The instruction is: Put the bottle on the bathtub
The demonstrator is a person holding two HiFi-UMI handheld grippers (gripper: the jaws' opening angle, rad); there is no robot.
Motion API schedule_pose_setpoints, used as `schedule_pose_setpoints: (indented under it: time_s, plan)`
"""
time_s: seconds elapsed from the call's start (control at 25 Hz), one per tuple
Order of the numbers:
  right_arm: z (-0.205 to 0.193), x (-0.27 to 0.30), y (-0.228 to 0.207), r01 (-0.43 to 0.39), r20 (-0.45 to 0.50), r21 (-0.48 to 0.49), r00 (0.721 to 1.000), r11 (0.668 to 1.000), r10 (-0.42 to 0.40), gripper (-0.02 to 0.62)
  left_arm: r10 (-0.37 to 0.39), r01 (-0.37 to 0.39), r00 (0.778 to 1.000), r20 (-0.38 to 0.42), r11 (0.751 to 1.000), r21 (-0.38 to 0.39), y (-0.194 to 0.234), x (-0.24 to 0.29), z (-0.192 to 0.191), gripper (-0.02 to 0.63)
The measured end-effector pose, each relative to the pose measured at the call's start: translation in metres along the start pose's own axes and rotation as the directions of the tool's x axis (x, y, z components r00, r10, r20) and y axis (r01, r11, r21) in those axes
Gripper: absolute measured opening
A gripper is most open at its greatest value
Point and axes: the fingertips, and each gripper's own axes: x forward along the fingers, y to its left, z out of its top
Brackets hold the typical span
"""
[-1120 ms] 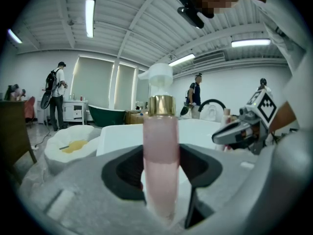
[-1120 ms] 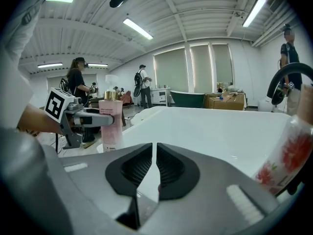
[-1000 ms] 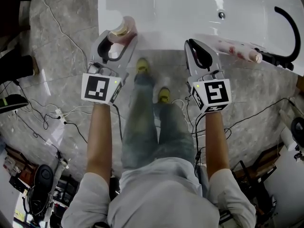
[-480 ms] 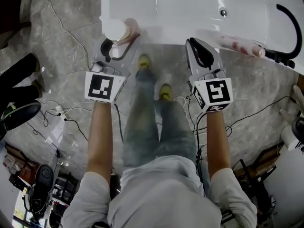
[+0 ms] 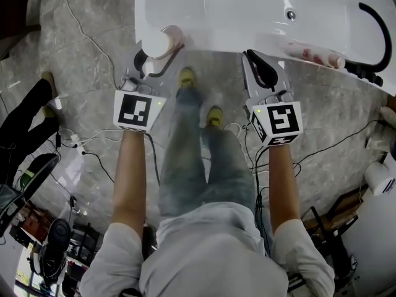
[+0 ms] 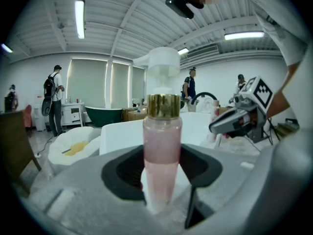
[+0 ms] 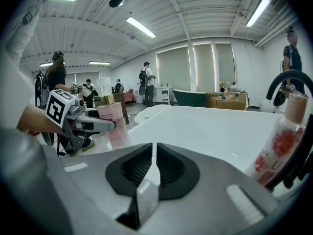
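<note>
A pink bottle (image 5: 162, 41) with a gold collar and white pump cap stands upright in my left gripper (image 5: 156, 57), which is shut on its lower body (image 6: 160, 153). In the head view it is at the near left corner of the white bathtub (image 5: 247, 11), over the rim. I cannot tell whether its base touches the rim. The right gripper view shows the same bottle (image 7: 113, 124) at the tub's corner (image 7: 205, 126). My right gripper (image 5: 255, 59) hangs just in front of the tub's near edge, shut with nothing between its jaws (image 7: 154, 163).
A second bottle with red flowers (image 5: 312, 53) is on the tub's rim at the right, beside a black curved faucet (image 5: 378, 33). Cables (image 5: 80, 150) trail over the grey stone floor. A person's dark leg (image 5: 25, 125) is at the left.
My left gripper has carried the pink bottle forward and slightly right, up to the tub's corner. The right gripper has stayed put. The person's leg at the left has shifted.
</note>
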Motion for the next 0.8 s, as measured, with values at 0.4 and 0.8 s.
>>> schedule_pose_setpoints:
  time_s: [0.4, 0.8]
  plan:
    - [0.002, -0.002, 0.015, 0.003, -0.008, -0.003, 1.0, 1.0, -0.003, 0.028, -0.01, 0.01, 1.0, -0.019, 1.0, 0.009, 0.006, -0.008, -0.007, 0.241]
    - [0.007, -0.01, 0.019, -0.021, 0.002, -0.006, 1.0, 1.0, 0.021, 0.028, 0.026, -0.026, 0.997, -0.071, 1.0, 0.003, 0.003, -0.023, -0.016, 0.278]
